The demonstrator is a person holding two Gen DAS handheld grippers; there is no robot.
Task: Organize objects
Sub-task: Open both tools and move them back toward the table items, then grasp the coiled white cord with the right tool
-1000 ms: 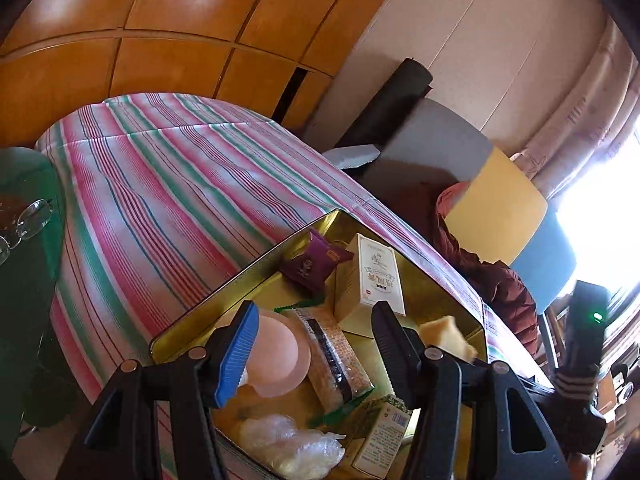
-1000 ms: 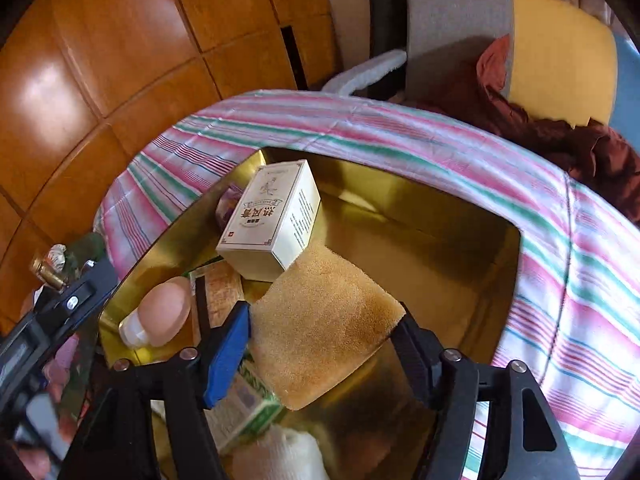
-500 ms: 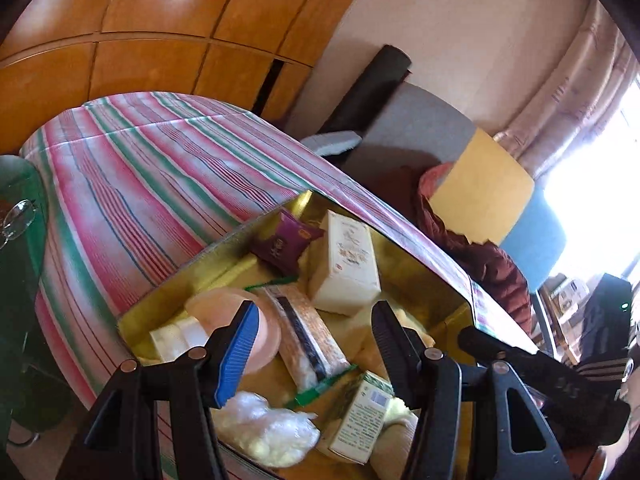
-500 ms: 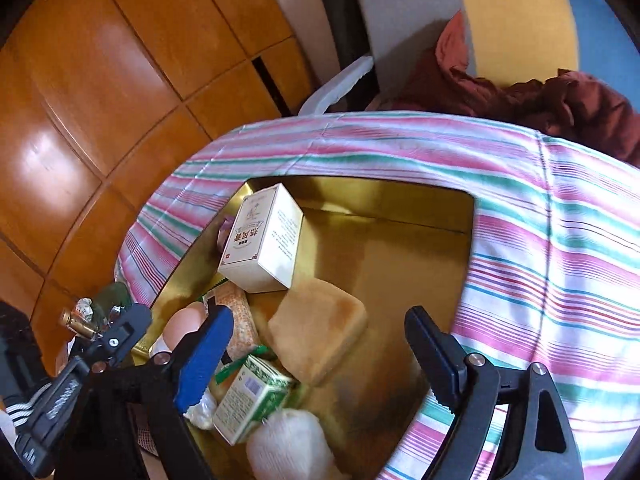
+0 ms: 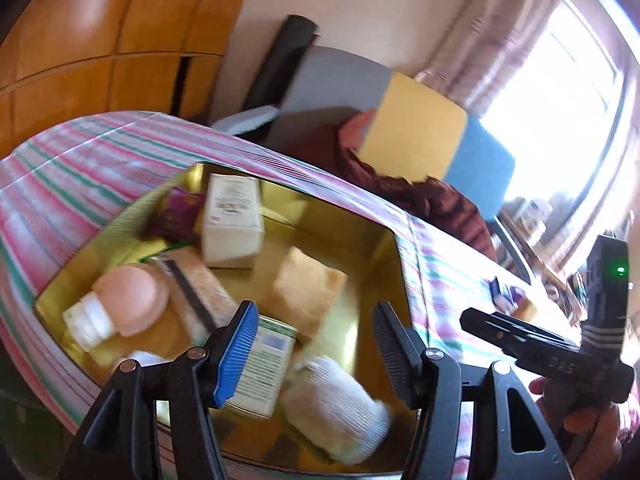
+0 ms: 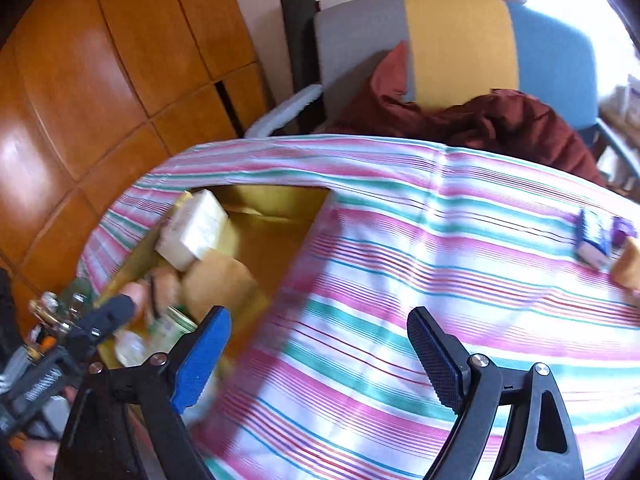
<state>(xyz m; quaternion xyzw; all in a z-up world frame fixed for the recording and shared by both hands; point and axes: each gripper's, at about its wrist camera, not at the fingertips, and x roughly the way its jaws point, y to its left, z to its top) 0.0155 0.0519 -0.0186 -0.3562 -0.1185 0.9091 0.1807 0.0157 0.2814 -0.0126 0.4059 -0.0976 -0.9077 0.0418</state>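
Note:
A gold tin tray [image 5: 380, 252] on the striped tablecloth holds several things: a cream box [image 5: 232, 220], a tan sponge [image 5: 308, 288], a pink round bottle [image 5: 128, 304], a green-white carton [image 5: 264, 364], a white cloth roll [image 5: 336, 396], a purple packet [image 5: 176, 212]. My left gripper [image 5: 312, 344] is open and empty above the tray's near side. My right gripper [image 6: 320, 356] is open and empty over the striped cloth [image 6: 420, 264], right of the tray [image 6: 276, 200]. The sponge [image 6: 216, 284] lies in the tray.
A blue-white box [image 6: 592, 240], a purple item [image 6: 622, 236] and a tan item [image 6: 628, 268] lie at the cloth's far right. A grey, yellow and blue chair [image 6: 440, 40] with dark red cloth [image 6: 500, 120] stands behind the table. Wood panelling [image 6: 100, 80] is on the left.
My right gripper let go of the sponge into the tray, opened wide and swung right over the cloth. My left gripper moved closer over the tray.

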